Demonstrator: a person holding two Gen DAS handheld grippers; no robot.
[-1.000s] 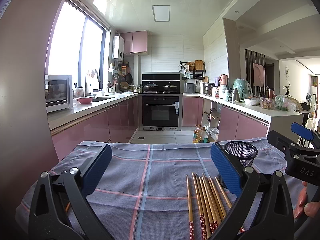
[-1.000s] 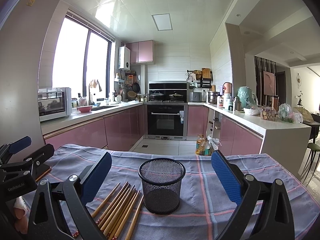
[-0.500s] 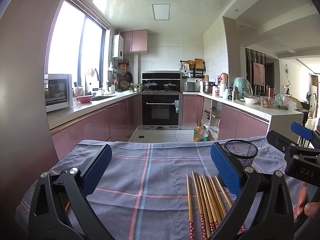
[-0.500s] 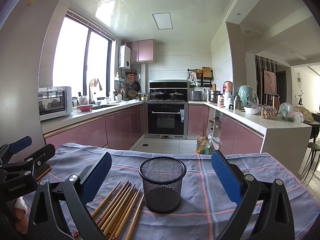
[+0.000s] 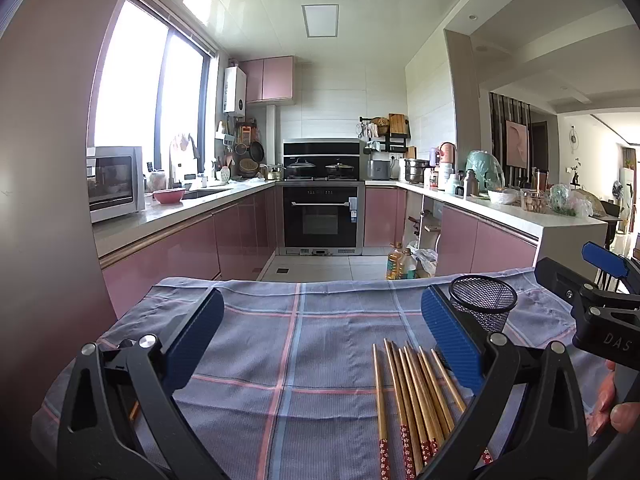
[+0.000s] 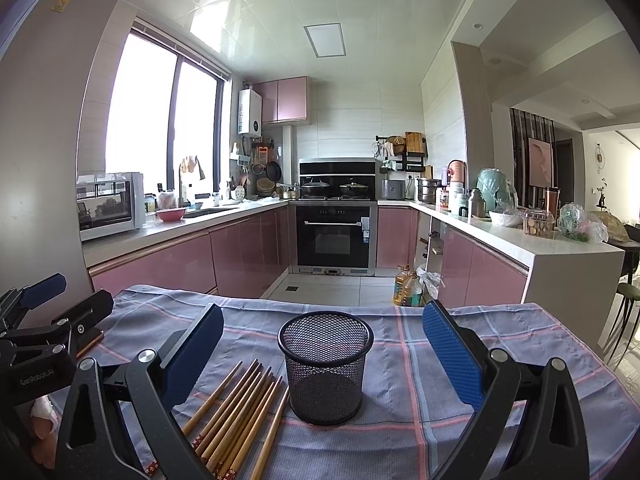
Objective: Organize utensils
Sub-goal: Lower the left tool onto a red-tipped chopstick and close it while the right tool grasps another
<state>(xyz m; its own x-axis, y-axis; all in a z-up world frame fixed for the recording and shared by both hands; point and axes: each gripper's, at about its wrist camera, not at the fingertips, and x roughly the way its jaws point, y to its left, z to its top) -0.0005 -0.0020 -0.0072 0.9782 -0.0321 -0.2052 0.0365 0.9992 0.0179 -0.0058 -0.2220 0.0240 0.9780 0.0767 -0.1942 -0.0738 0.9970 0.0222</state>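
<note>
Both views are fisheye, each looking forward along its own tool's two blue-padded fingers, low over the cloth-covered bench [image 5: 320,340] and facing the kitchen's far wall with the oven [image 5: 320,216]. The left wrist view sits to the left, so the chopsticks [image 5: 412,396] lie close at lower right and the mesh cup [image 5: 482,304] stands just behind its right finger; the right tool [image 5: 600,300] shows at its right edge. The right wrist view sits to the right, with the mesh cup [image 6: 325,364] near and almost centred, the chopsticks [image 6: 240,408] at lower left, and the left tool [image 6: 44,320] at its left edge. Both share the bench, cup, chopsticks and kitchen.
</note>
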